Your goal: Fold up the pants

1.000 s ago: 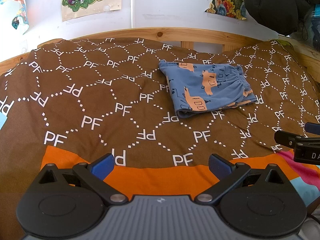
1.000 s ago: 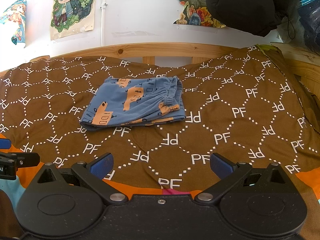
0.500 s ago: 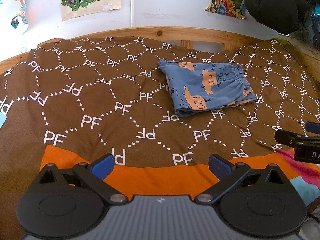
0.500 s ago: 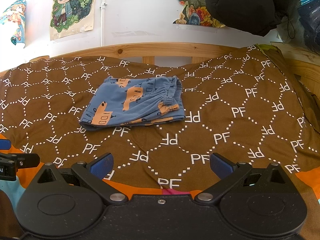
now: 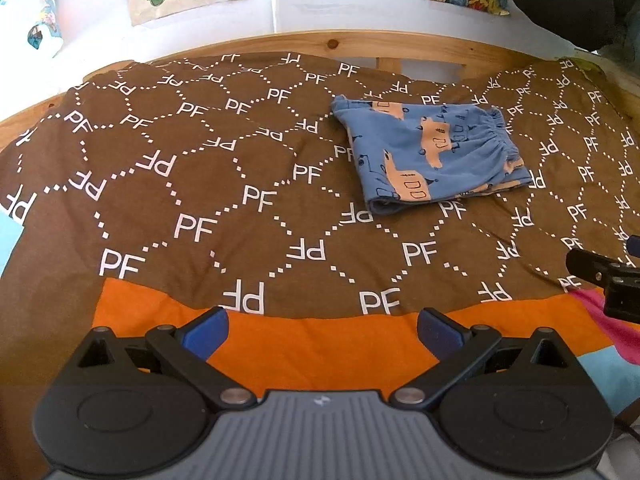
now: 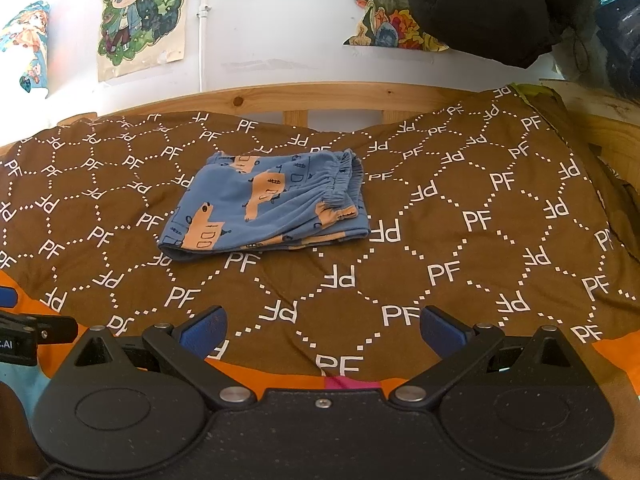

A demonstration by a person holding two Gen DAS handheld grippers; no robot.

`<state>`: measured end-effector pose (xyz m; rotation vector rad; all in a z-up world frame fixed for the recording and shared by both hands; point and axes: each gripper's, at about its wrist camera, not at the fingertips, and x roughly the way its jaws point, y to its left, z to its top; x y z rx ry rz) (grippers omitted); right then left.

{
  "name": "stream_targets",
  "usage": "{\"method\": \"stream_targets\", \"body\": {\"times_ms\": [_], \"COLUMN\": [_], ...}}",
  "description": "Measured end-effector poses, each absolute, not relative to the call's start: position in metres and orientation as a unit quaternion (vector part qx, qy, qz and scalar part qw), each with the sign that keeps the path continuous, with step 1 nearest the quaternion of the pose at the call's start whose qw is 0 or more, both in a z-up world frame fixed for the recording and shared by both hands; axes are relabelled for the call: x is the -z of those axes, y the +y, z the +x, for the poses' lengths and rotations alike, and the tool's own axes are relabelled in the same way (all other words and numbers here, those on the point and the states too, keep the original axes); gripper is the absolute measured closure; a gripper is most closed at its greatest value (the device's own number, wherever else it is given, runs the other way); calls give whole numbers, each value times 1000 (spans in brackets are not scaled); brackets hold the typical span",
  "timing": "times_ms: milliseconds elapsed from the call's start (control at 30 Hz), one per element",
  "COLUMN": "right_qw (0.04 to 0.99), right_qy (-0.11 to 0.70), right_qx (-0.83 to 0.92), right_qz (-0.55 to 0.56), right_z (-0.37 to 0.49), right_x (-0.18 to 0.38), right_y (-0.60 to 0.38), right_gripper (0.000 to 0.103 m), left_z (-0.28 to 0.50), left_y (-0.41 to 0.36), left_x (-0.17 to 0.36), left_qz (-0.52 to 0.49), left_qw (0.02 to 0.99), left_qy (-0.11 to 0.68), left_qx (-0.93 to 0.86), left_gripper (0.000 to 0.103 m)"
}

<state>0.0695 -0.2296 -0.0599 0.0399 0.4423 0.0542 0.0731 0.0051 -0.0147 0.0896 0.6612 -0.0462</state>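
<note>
The blue pants (image 5: 430, 156) with orange truck prints lie folded into a small flat rectangle on the brown PF-patterned bedspread (image 5: 224, 184), elastic waistband to the right. The right wrist view shows the same folded pants (image 6: 268, 206) at mid-distance. My left gripper (image 5: 322, 334) is open over the orange stripe near the bed's front edge, well short of the pants, with nothing between its fingers. My right gripper (image 6: 322, 330) is open too, holding nothing, and hovers near the front edge. Each gripper's tip shows at the side of the other's view.
A wooden bed frame (image 6: 320, 94) runs along the back, below a white wall with posters (image 6: 142, 16). A black garment (image 6: 480, 4) hangs at the upper right. Orange, pink and light-blue fabric (image 5: 600, 344) lies at the front edge.
None of the views shows any real motion; the pants lie still and both grippers stay open in place.
</note>
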Motion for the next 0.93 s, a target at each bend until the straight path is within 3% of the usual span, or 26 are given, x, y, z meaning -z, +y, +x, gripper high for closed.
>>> {"method": "stream_targets", "body": {"times_ms": [933], "right_qw": [974], "right_qy": [225], "right_qx": [-26], "right_qz": [23], "right_z": [71], "right_x": [60], "right_y": [-229], "right_gripper": [1], "left_z": [75], "left_y": [5], "left_x": [16], "left_qz": [53], "left_qw": [941], "left_qy": [333], "left_qx": [29], "left_gripper": [0]}}
